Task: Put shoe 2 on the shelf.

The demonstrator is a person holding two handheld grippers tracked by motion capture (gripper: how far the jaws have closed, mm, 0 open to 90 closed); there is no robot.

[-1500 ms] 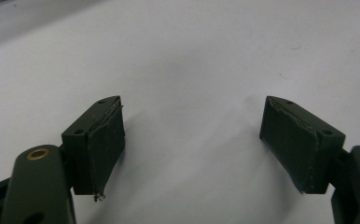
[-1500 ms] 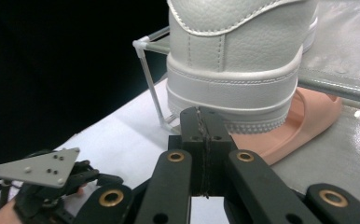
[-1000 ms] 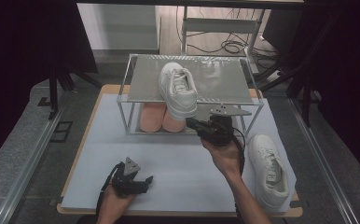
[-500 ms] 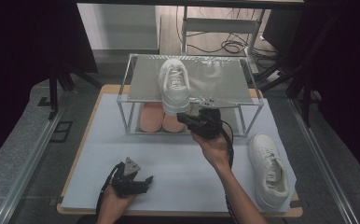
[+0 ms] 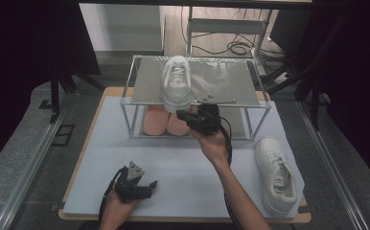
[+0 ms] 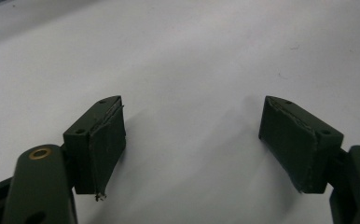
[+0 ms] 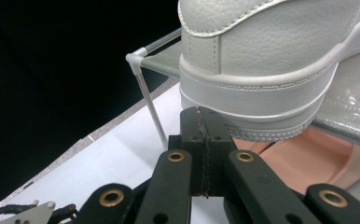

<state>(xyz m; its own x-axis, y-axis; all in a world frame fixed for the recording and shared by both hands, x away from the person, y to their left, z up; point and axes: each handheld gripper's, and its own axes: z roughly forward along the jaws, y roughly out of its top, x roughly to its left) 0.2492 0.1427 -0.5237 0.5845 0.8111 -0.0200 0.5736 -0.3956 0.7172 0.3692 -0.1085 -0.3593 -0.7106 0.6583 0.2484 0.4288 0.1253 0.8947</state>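
Observation:
A white sneaker [image 5: 177, 84] lies on the silver top shelf of a wire rack [image 5: 231, 79], its heel [image 7: 262, 60] hanging over the front edge. My right gripper [image 5: 183, 115] is shut with nothing between its jaws. In the right gripper view the tips of this gripper [image 7: 199, 119] sit right under the sneaker's heel sole, touching or nearly so. A second white sneaker [image 5: 275, 172] lies on the table at the right. My left gripper [image 5: 142, 184] rests near the front left of the white mat, and its pads [image 6: 99, 140] stand wide apart over bare mat.
Two pink insoles or slippers [image 5: 166, 122] lie on the rack's lower level, just behind the right gripper. A thin rack post [image 7: 149, 105] stands at the front corner. The white mat [image 5: 183, 167] covers the wooden table; dark floor and rails surround it.
My right gripper has moved left along the rack's front to the heel of the sneaker on top. That sneaker has shifted slightly left. The left gripper has stayed put.

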